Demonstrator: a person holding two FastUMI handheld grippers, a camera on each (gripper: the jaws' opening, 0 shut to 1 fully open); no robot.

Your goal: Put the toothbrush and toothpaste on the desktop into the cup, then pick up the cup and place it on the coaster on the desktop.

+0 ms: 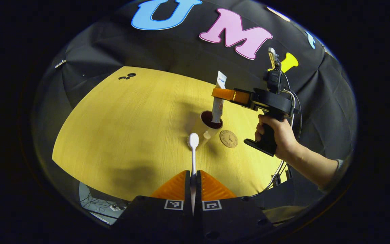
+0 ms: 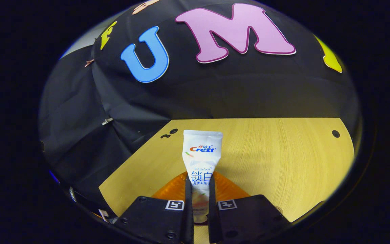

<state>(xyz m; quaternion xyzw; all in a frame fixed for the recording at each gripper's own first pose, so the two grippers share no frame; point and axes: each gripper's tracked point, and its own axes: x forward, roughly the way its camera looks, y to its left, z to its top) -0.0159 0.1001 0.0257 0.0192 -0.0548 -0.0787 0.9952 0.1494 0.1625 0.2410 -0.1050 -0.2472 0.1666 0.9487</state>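
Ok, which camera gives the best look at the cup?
The left gripper view. There the cup stands on the table beside the coaster, its dark opening facing the camera and the toothpaste lowered into it. In the right gripper view I cannot make the cup out; the toothpaste and fingers block that spot.

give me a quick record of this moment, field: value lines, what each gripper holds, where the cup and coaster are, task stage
left gripper: shut on the toothbrush, brush head pointing toward the cup
right gripper: shut on the toothpaste, tube upright, its lower end at the cup's mouth
cup: on the table, standing beside the coaster
coaster: round, bare, on the table
hand: holds the right gripper's handle
task stage: toothpaste going in, toothbrush not yet in, cup not yet on the coaster
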